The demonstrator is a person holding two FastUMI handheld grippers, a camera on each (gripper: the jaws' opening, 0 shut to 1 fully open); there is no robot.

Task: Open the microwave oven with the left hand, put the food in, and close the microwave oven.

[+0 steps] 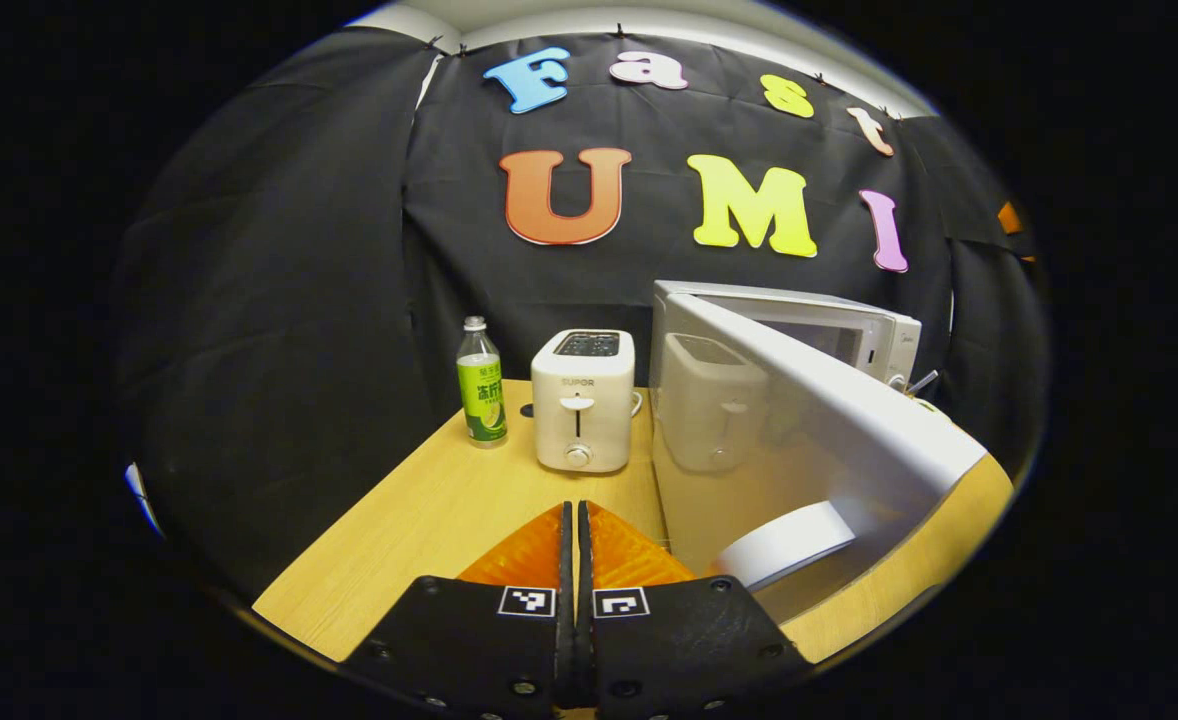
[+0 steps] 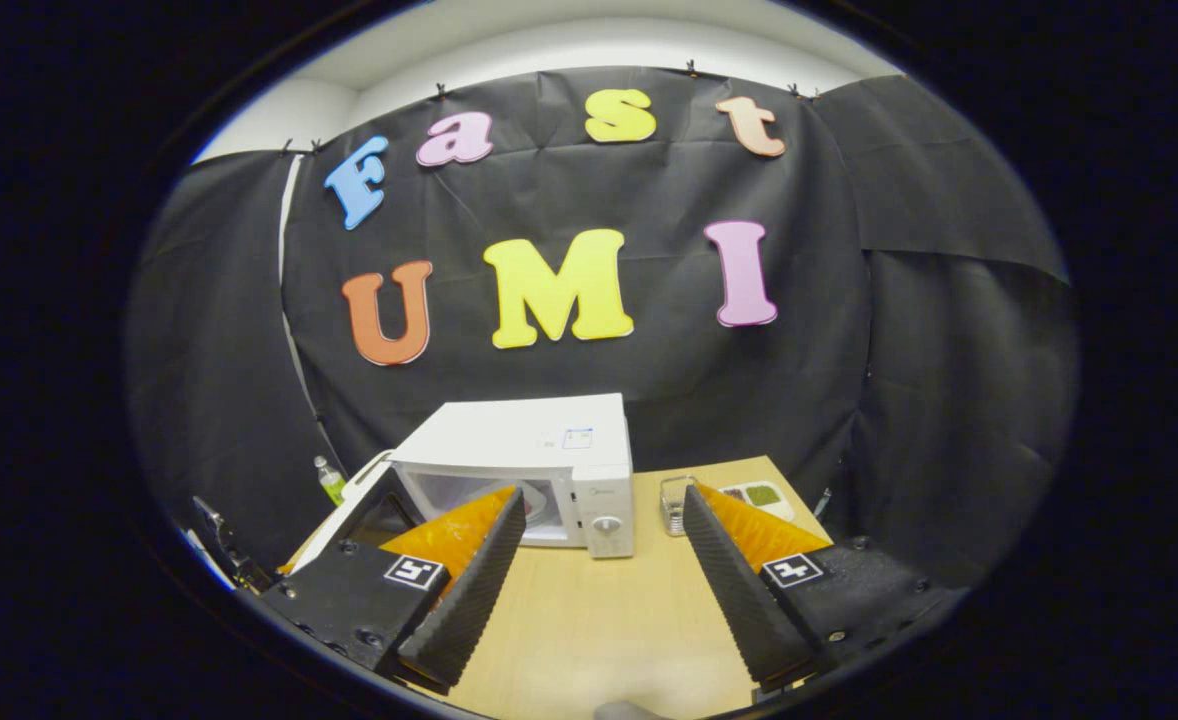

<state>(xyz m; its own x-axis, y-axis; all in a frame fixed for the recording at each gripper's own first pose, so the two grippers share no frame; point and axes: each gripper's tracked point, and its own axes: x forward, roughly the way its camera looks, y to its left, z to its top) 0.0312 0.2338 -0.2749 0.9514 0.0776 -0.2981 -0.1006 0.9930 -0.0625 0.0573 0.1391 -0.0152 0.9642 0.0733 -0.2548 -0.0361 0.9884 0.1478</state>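
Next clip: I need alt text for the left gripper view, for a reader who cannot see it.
A white microwave stands with its door swung open on a wooden table. Left of it stand a white toaster and a green-labelled bottle. The left hand-held gripper, fingers together, points at them.

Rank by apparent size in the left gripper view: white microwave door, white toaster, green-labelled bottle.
1. White microwave door, swung open and nearest the camera, which inflates it.
2. White toaster.
3. Green-labelled bottle.

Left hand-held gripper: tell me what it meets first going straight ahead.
Probably the white toaster: the shut left hand-held gripper points at it across bare table. The open microwave door lies just right; depth unclear.
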